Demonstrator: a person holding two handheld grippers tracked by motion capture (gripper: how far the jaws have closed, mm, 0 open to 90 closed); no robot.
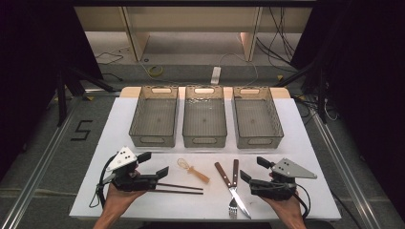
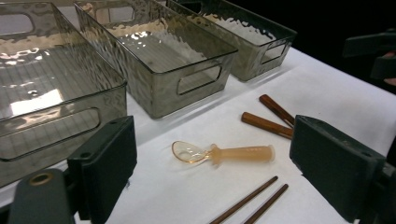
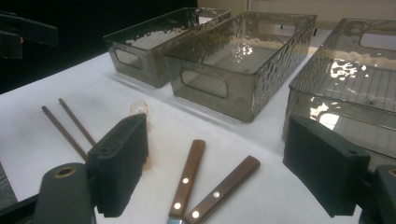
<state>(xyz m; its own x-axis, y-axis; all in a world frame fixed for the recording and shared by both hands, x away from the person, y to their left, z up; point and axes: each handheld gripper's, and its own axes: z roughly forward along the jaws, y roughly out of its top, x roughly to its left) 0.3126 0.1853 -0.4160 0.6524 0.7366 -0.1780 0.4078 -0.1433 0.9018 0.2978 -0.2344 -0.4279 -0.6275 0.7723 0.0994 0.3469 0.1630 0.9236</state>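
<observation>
White table [image 1: 305, 143], grey floor [image 1: 47, 143], dark curtains [image 1: 28, 47]

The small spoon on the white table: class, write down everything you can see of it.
The small spoon is translucent amber, plastic by its look, with a shallow clear bowl, a little collar, and a thick, stubby, ribbed-ended handle. It lies flat on the white table, bowl up, in front of the three smoky bins, between the chopsticks and the wooden-handled knife and fork. Nothing touches it; the left gripper stands open beside it.

Lab: black curtains [image 1: 28, 57], floor cables [image 1: 282, 43], taped white table [image 1: 296, 143]
</observation>
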